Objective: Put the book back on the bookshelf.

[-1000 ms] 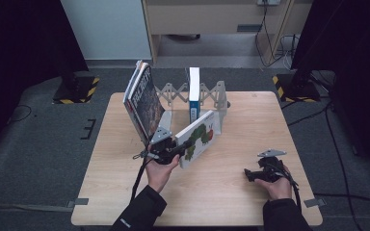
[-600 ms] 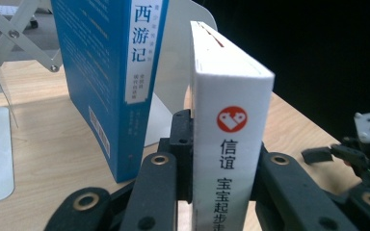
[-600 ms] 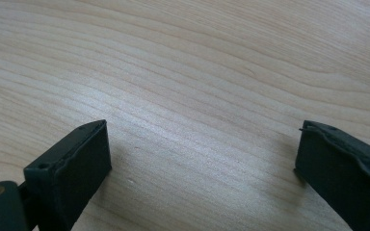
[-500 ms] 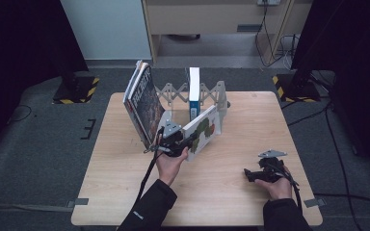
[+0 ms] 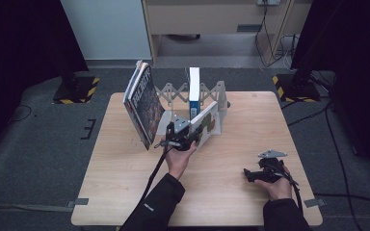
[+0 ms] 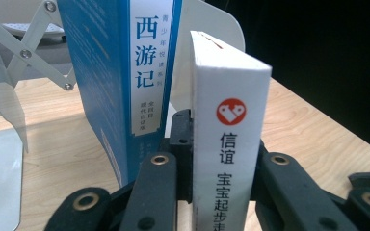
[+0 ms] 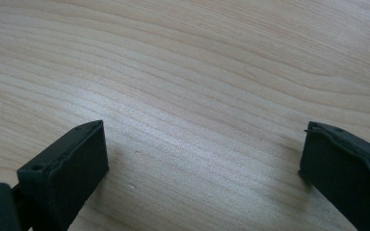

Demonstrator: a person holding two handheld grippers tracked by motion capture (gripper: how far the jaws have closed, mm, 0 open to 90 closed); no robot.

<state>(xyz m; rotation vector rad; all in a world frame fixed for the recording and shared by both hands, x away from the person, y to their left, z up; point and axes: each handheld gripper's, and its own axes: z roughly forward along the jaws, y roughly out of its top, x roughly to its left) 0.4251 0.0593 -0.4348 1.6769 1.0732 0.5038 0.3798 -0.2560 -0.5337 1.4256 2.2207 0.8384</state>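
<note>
The left gripper (image 5: 185, 139) is pinching the white book (image 6: 229, 144) just beside the blue book (image 5: 193, 89) in the rack (image 5: 171, 91), not yet slotted, while the right gripper (image 5: 262, 173) is resting spread on the table (image 5: 125, 192).

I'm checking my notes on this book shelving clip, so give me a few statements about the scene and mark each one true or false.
1. The left tool is shut on the white book. True.
2. The right tool grips a book. False: its jaws stand open over bare table.
3. A blue book stands beside the white one. True.
4. The books sit in a wire basket. False: a folding book rack holds them.
</note>
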